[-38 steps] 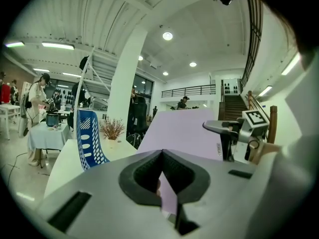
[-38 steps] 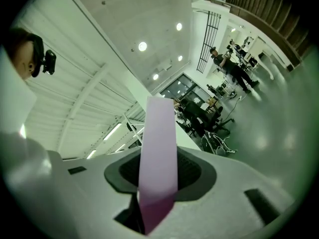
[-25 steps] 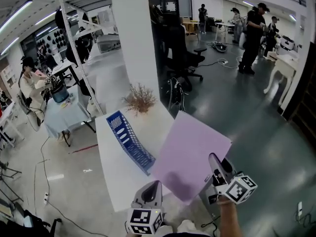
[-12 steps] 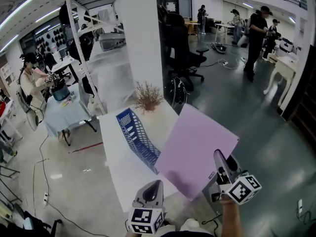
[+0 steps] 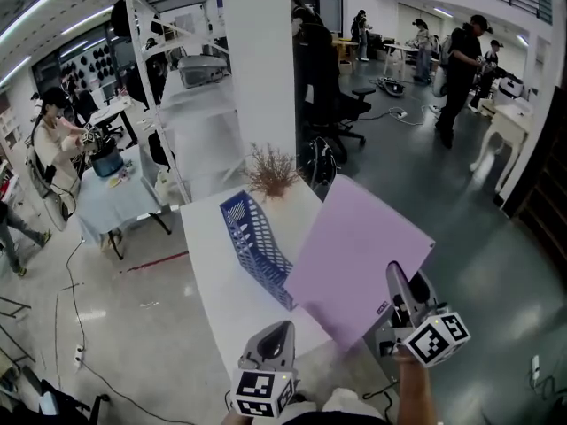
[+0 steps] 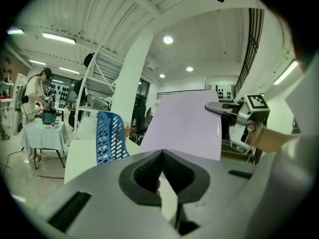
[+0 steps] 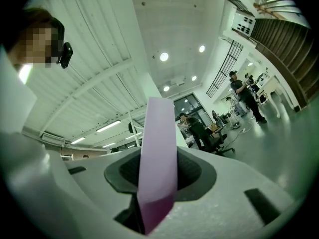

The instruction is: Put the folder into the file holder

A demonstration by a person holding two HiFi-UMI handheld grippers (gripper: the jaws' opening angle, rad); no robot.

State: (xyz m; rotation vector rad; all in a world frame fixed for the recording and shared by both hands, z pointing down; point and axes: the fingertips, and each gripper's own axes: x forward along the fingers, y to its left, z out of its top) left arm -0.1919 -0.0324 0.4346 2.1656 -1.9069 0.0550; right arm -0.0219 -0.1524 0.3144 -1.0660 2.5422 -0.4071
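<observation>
— At the near right corner of the white table (image 5: 235, 308), what has hold of the flat, thin lilac folder (image 5: 359, 255)?
— The right gripper (image 5: 396, 283). Its jaws are closed on the folder's near right edge, and its own view shows the sheet edge-on, pinched between the pads. Gripping by that edge leaves the far and left edges free to lead into a slot.
— Where does the folder sit?
— In the air, tilted, over the right part of the table and out past its right edge, just right of the blue perforated plastic file holder (image 5: 257, 246). In the head view its left edge overlaps the holder's near end. Contact cannot be confirmed.
— And the holder?
— It stands on the table, left of the folder, running near to far. A bunch of dried twigs (image 5: 270, 173) stands beyond its far end. The folder is not in it.
— The left gripper (image 5: 280, 328)?
— Low at the near edge of the table, jaws tip to tip, nothing between them. Judged as parked clear of the work, available to steady the holder.
— Assessment?
— Carrying phase. The folder likely needs turning more upright and lining up with the holder's opening before it is lowered.
</observation>
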